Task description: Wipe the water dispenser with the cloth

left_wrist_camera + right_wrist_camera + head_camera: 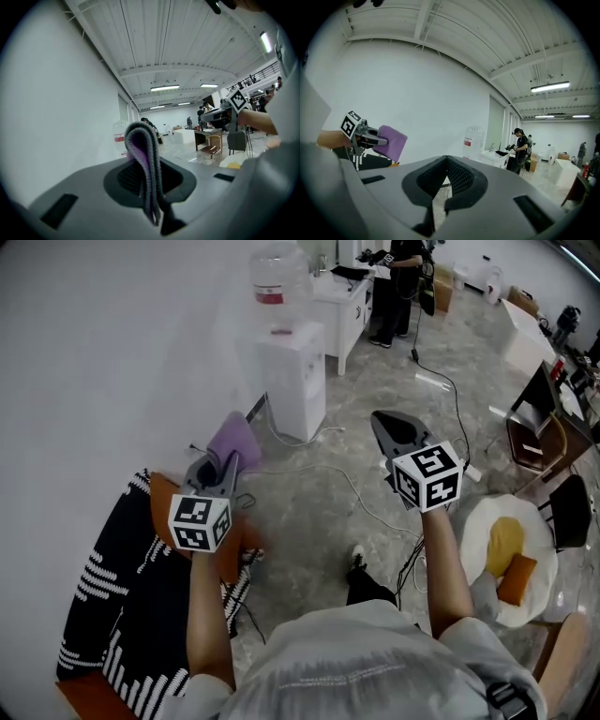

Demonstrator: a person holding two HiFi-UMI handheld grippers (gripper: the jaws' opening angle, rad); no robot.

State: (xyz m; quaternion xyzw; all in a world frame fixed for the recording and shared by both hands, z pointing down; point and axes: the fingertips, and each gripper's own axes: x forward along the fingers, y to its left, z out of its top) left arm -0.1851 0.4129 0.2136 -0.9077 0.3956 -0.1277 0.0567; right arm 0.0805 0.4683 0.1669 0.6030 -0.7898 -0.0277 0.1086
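Note:
The white water dispenser (294, 379) with a clear bottle (277, 277) on top stands against the left wall, some way ahead of me. My left gripper (223, 465) is shut on a folded purple cloth (235, 441), which sticks up between its jaws, seen as the cloth (143, 157) in the left gripper view. My right gripper (397, 430) is held level beside it, shut with nothing in it. Both grippers point toward the dispenser (474, 139) and are well short of it. The right gripper view also catches the cloth (392, 140) off to the left.
A black-and-white patterned fabric (112, 596) drapes over an orange seat at my left. Cables (370, 507) run over the marble floor ahead. A round white seat with yellow and orange cushions (511, 559) is at right. A person (398, 287) stands by a white counter behind the dispenser.

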